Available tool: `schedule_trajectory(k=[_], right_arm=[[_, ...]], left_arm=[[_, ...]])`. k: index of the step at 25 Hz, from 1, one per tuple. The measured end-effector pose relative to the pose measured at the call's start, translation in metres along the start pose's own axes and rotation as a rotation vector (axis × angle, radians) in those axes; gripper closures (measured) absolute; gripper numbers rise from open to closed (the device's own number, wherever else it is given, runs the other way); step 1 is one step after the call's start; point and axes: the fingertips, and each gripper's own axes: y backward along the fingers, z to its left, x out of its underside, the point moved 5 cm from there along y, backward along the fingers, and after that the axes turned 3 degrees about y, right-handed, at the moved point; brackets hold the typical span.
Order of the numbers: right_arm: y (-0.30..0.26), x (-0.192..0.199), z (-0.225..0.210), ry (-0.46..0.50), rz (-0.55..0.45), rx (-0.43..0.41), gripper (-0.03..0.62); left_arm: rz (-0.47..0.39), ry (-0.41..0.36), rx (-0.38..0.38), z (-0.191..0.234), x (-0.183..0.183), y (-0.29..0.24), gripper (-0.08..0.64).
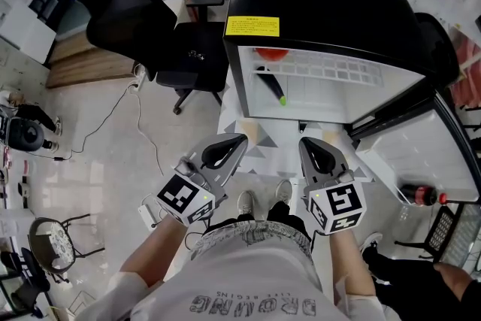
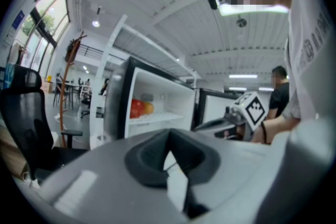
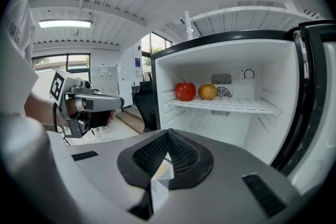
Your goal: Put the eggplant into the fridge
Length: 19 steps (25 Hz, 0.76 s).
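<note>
The dark eggplant [image 1: 270,84] with a green stem lies inside the open black mini fridge [image 1: 323,4], below its white wire shelf. My left gripper [image 1: 237,139] and right gripper [image 1: 306,141] hang side by side in front of the fridge opening, short of it and close to my body. Both are shut with nothing between the jaws. In the left gripper view the left gripper [image 2: 169,136] points past the fridge's side. The right gripper [image 3: 168,134] looks into the fridge, where its own body hides the eggplant.
A red apple [image 3: 185,91] and an orange [image 3: 207,92] sit on the shelf. The fridge door [image 1: 421,154] stands open at the right with a red-capped bottle [image 1: 419,195] in it. A black office chair [image 1: 150,26] stands to the left. Another person [image 1: 409,278] is at lower right.
</note>
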Motion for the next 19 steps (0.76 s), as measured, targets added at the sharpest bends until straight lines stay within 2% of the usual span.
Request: schedule_trajectory(k=[19], right_arm=[[-0.0061,0.0009,-0.0044,0.019,0.017,-0.029,0.588]], left_arm=[[-0.001,0.008,-0.006,0.0014,0.0013,-0.0076,0.552]])
